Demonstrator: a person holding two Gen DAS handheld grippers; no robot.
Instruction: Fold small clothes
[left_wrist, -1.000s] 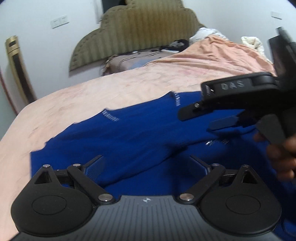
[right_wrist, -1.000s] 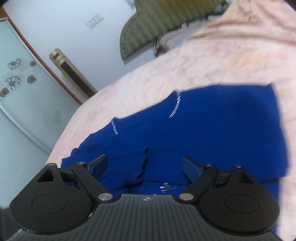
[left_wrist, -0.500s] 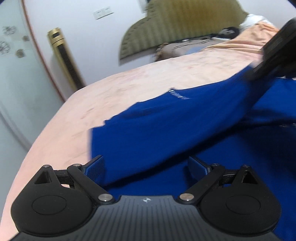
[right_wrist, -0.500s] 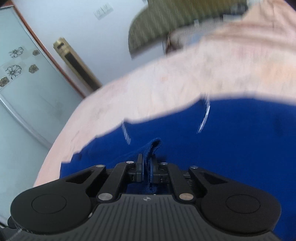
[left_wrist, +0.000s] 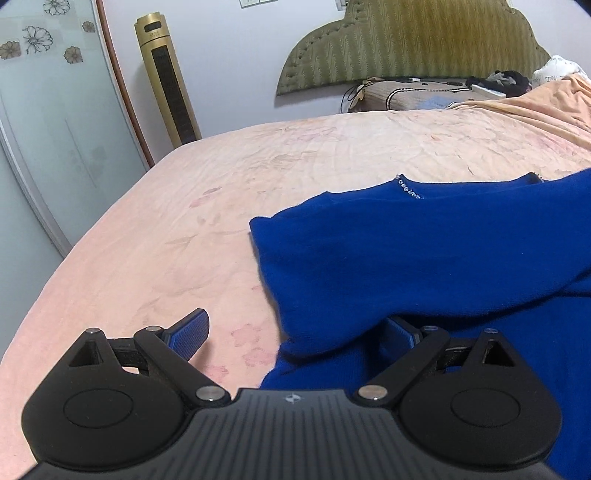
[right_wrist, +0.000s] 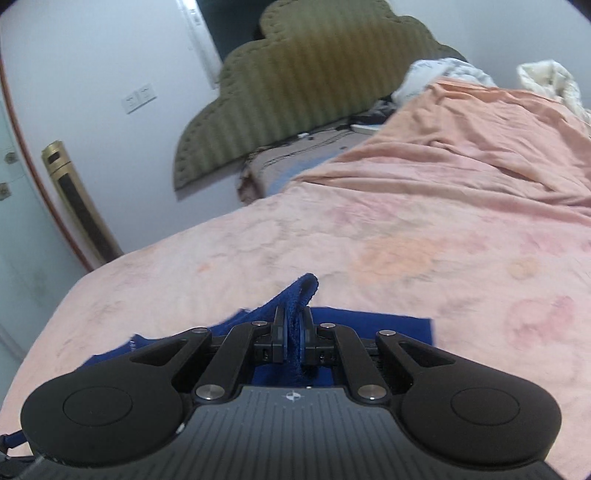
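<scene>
On the bed (left_wrist: 332, 155), over a pink floral sheet, a blue sweater (left_wrist: 424, 258) lies partly spread, one portion doubled over the rest. Its neckline trim of small beads shows at the far edge in the left wrist view.

Right hand-held gripper (right_wrist: 293, 334): jaws drawn narrow on a ribbed edge of the sweater, most likely a cuff or hem; which one cannot be confirmed. A tuft of that edge stands up past the pads, so the grip is on fabric and not on the sheet. The jaws have just been closing, with the cloth between them. Judged purpose: the edge is pinched so that part can be lifted and carried across the body of the garment to form a fold.

Left hand-held gripper (left_wrist: 295, 332): jaws stand wide, nothing pressed between the pads. One finger (left_wrist: 188, 334) sits over bare sheet; the other is at the near folded edge of the sweater, partly overlapped by cloth. Contact with the cloth cannot be confirmed. Judged purpose: it is stationed at the fold line, ready either to pin the lower layer or to take a second corner.

Assessment: folding is under way and not complete; the garment is uneven and its outline irregular. Risk noted: a one-point pinch may let the knit sag and drag the layer beneath.
</scene>
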